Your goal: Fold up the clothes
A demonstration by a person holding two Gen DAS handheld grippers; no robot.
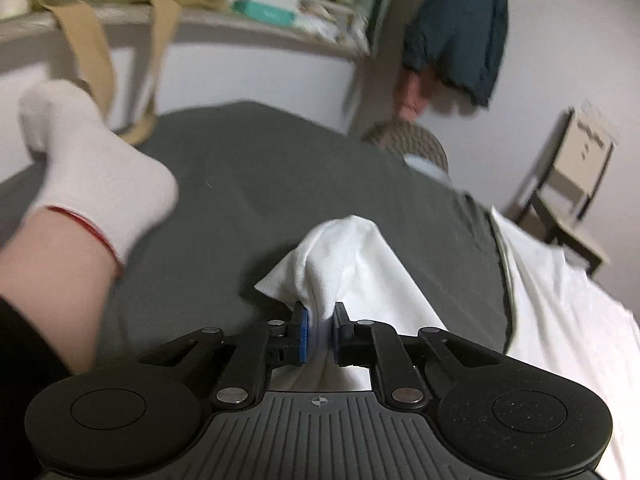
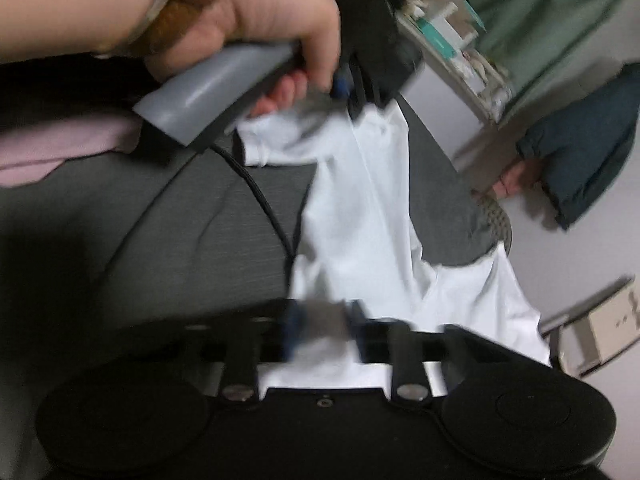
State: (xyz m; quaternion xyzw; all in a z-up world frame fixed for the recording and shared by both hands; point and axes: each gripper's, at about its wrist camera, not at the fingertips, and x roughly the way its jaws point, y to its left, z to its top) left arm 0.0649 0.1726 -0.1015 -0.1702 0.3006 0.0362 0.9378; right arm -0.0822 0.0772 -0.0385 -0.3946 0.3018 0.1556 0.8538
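A white garment [image 1: 360,256] lies partly on a dark grey bed sheet [image 1: 240,184]. In the left wrist view my left gripper [image 1: 321,330] is shut on a bunched corner of it, between the blue pads [image 1: 304,332]. In the right wrist view the white garment [image 2: 360,216] stretches from my left gripper [image 2: 354,100], held by a hand [image 2: 256,20] at the top, down to my right gripper [image 2: 324,332]. The right gripper is blurred by motion, with white cloth bunched between its fingers.
A foot in a white sock [image 1: 92,168] rests on the sheet at the left. A cluttered shelf [image 1: 256,20], a hanging dark teal jacket [image 1: 460,28], a woven basket [image 1: 412,140] and a chair [image 1: 568,184] stand beyond. Pink cloth [image 2: 60,148] and a black cable [image 2: 260,196] lie on the sheet.
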